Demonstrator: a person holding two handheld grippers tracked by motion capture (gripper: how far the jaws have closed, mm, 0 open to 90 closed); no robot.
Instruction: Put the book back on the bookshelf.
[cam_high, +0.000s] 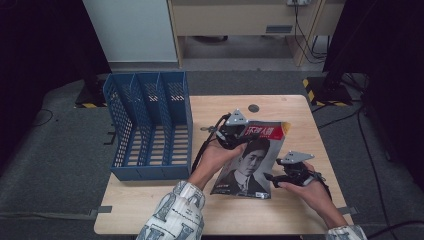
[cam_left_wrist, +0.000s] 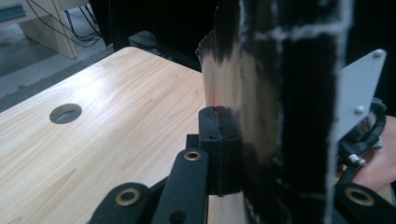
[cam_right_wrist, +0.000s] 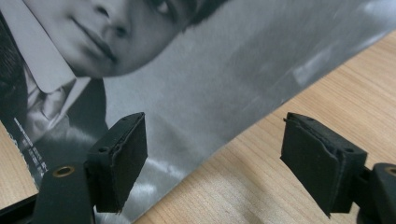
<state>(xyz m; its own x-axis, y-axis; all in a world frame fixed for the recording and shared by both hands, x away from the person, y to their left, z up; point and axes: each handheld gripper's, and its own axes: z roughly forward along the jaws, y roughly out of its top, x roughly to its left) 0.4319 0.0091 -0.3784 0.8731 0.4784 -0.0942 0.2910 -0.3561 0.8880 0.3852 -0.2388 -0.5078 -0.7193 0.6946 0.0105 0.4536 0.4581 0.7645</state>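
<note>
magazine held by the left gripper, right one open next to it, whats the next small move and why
Probably close the right gripper on the magazine at its right edge. The left gripper is clamped on the magazine's top left, tilting it off the table, while the right pads straddle the lower edge without pressing. A second grip would steady it.

The magazine (cam_high: 252, 162) clamped in the black left gripper (cam_high: 239, 134) has a black-and-white portrait cover, with a red band bearing white characters just by that gripper's grey plate. The black right gripper (cam_right_wrist: 212, 158), its pads dull and dark, hovers over the cover's grey lower corner and the pale, wood-grained table (cam_right_wrist: 261, 186). Left of the left gripper stands a blue file rack (cam_high: 150, 125) with perforated walls. The sleeve (cam_high: 175, 215) behind it is white with a grey-blue print.
</note>
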